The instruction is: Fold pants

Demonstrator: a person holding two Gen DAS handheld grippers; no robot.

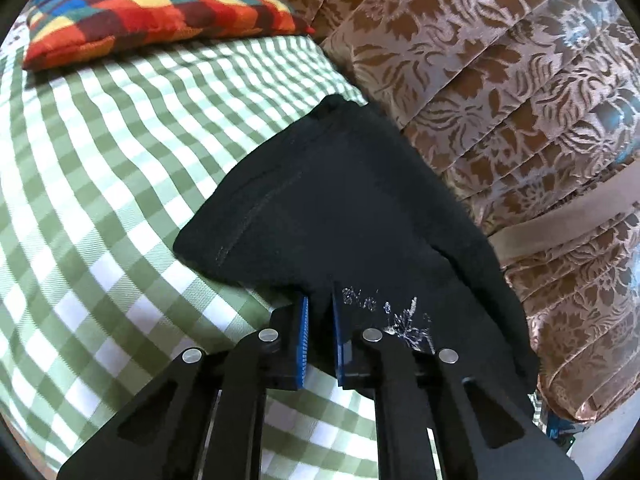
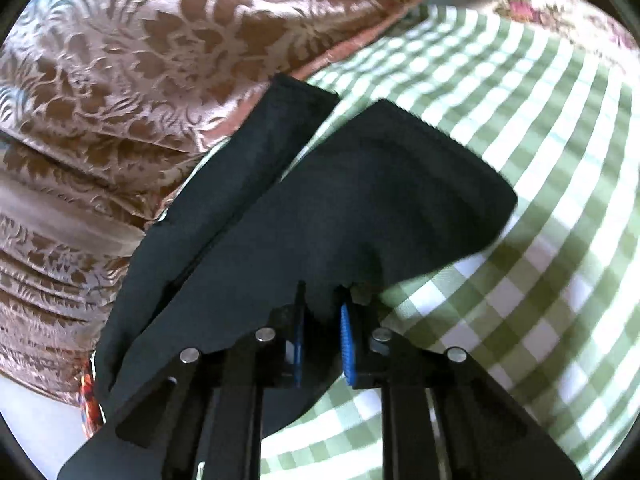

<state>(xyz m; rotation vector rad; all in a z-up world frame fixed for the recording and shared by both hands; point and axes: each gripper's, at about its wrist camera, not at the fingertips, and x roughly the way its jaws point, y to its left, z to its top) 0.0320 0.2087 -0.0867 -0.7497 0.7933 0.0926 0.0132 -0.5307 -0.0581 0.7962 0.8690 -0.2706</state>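
My left gripper (image 1: 320, 320) and right gripper (image 2: 323, 312) each pinch an edge of the black pants (image 1: 340, 200), which lie just ahead on the checked sheet (image 1: 100, 160), soft, light and floppy, so I think edges are best to hold.

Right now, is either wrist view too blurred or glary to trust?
Left wrist view: sharp; stitching on the black pants reads clearly, though fisheye bends the checked sheet. Right wrist view: softer, sheet smeared at right; curtain shows sheen, no blinding glare.
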